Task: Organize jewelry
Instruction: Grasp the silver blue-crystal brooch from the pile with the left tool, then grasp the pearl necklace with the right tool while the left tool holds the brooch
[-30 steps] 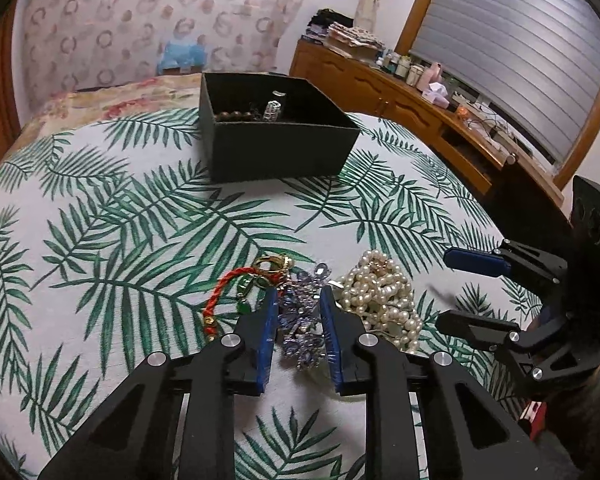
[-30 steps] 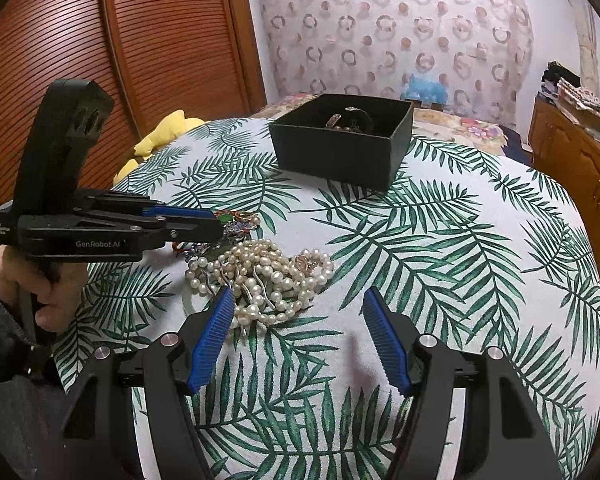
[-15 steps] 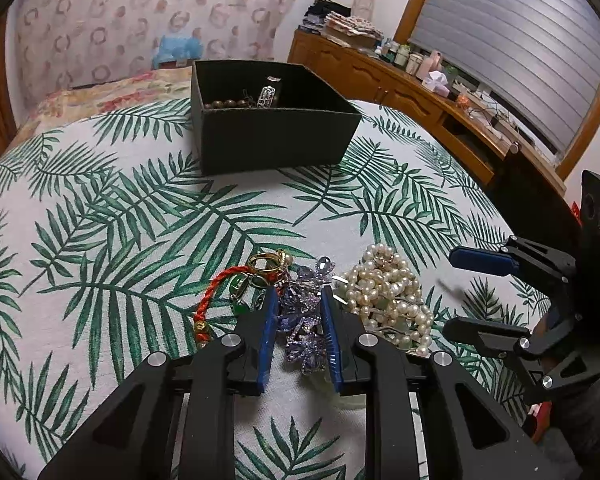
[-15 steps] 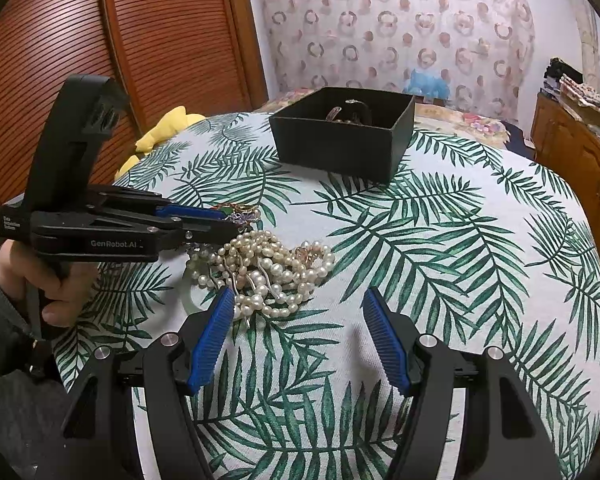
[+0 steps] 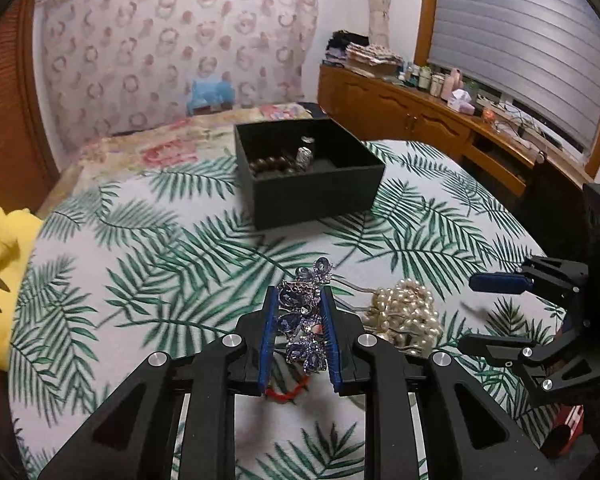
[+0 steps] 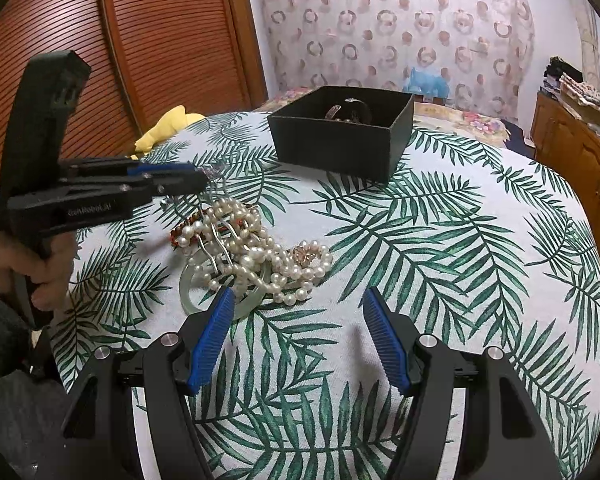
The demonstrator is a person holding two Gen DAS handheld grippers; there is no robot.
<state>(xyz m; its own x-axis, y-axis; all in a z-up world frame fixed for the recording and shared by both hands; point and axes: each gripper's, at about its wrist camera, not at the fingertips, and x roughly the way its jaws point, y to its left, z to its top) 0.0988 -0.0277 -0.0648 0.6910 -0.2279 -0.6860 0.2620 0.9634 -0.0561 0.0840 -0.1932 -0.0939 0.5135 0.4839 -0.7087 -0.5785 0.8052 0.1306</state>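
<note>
My left gripper [image 5: 299, 304] is shut on a blue rhinestone hair clip [image 5: 303, 316] and holds it above the palm-leaf cloth; it also shows in the right wrist view [image 6: 198, 178]. A pile of pearl necklaces [image 5: 406, 316] lies to its right, also in the right wrist view [image 6: 256, 248], over a pale jade bangle [image 6: 204, 304]. A red cord bracelet [image 5: 286, 394] peeks out below the clip. The black jewelry box [image 5: 320, 192] stands further back, holding brown beads and a silver piece, also in the right wrist view [image 6: 342, 138]. My right gripper [image 6: 298, 300] is open and empty just in front of the pearls.
The round table's cloth [image 6: 440, 260] drops off at the edges. A yellow plush toy [image 5: 0, 272] lies at the left edge. A wooden sideboard [image 5: 420, 120] with bottles runs along the right under the window. Wooden slatted doors [image 6: 160, 40] stand behind left.
My left gripper has lifted the blue hair clip off the table and tilted up toward the box. The red cord bracelet stays on the cloth. The right gripper has held still, open.
</note>
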